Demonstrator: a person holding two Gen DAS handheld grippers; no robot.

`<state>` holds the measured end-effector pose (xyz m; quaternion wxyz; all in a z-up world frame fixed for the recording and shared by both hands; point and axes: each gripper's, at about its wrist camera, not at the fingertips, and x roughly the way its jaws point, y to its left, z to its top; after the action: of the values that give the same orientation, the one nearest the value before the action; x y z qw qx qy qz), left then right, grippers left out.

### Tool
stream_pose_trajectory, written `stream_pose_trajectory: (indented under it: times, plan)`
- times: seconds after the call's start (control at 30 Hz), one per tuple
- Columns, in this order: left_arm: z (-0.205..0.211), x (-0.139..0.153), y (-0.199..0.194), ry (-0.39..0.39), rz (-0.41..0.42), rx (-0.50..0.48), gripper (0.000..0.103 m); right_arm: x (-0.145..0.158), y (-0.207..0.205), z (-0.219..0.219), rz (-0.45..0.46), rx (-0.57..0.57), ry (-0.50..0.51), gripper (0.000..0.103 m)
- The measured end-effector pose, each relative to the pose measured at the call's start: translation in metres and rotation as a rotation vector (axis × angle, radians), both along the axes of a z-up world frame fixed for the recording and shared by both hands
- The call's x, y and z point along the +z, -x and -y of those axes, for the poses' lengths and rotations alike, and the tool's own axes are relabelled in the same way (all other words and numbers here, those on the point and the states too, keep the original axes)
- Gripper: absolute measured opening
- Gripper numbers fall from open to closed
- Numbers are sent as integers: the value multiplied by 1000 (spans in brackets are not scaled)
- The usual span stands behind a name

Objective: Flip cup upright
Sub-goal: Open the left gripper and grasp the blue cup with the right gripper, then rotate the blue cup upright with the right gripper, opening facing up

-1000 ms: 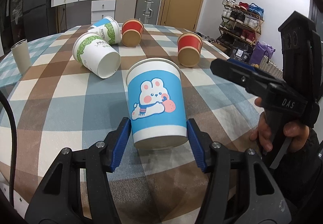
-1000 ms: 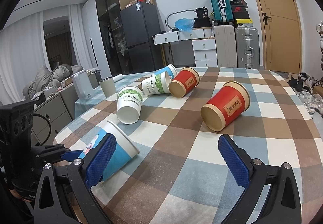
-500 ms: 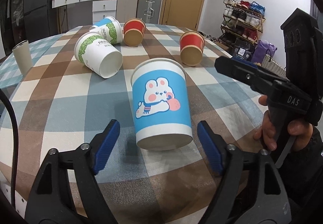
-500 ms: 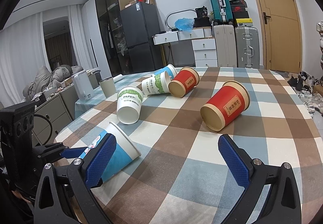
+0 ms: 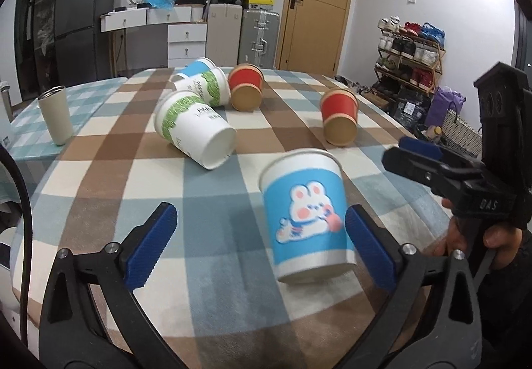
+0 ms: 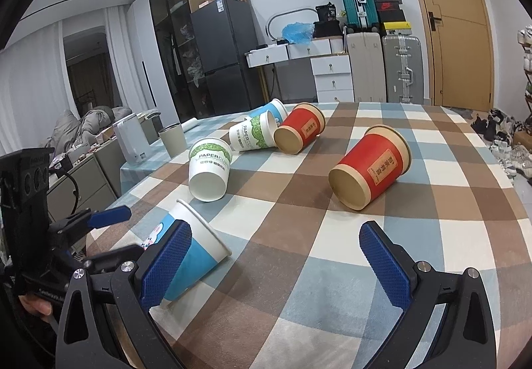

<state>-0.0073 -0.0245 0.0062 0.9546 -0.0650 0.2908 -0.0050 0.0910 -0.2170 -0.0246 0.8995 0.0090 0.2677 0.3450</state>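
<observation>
A blue paper cup with a rabbit picture (image 5: pixel 307 217) stands upright on the checked tablecloth (image 5: pixel 99 169). It sits between my left gripper's (image 5: pixel 261 246) open fingers, close to the right pad (image 5: pixel 369 247), and I cannot tell if they touch. In the right wrist view the same cup (image 6: pixel 191 251) shows partly behind the left pad. My right gripper (image 6: pixel 277 264) is open and empty above the cloth. Several other cups lie on their sides: two white-green ones (image 5: pixel 194 132), a blue one behind them (image 5: pixel 196 66) and two red ones (image 6: pixel 372 171).
A grey tumbler (image 5: pixel 55 114) stands upright at the table's left edge. A white kettle (image 6: pixel 131 142) stands on a low cabinet beyond it. Suitcases, drawers, a fridge and a shoe rack (image 5: pixel 410 53) line the room behind the table.
My left gripper has opened wide, let go of the rabbit cup and drawn back to the left. The cup stands upright. My right gripper has not moved.
</observation>
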Motion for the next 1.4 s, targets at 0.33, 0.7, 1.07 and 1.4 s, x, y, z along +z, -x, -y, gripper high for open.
stream_pose_trajectory:
  times: [0.33, 0.7, 1.07, 1.4]
  plan:
    - [-24, 0, -13, -24, 83, 26, 101, -1, -9, -15, -144, 14, 1, 103]
    - [-35, -7, -15, -31, 101, 38, 101, -7, -10, -40, -299, 106, -26, 103]
    - [-36, -12, -13, -54, 98, 32, 101, -19, -34, -62, -492, 148, -100, 94]
    - [-39, -11, -10, -28, 99, 35, 101, -29, -51, -67, -627, 192, -168, 76]
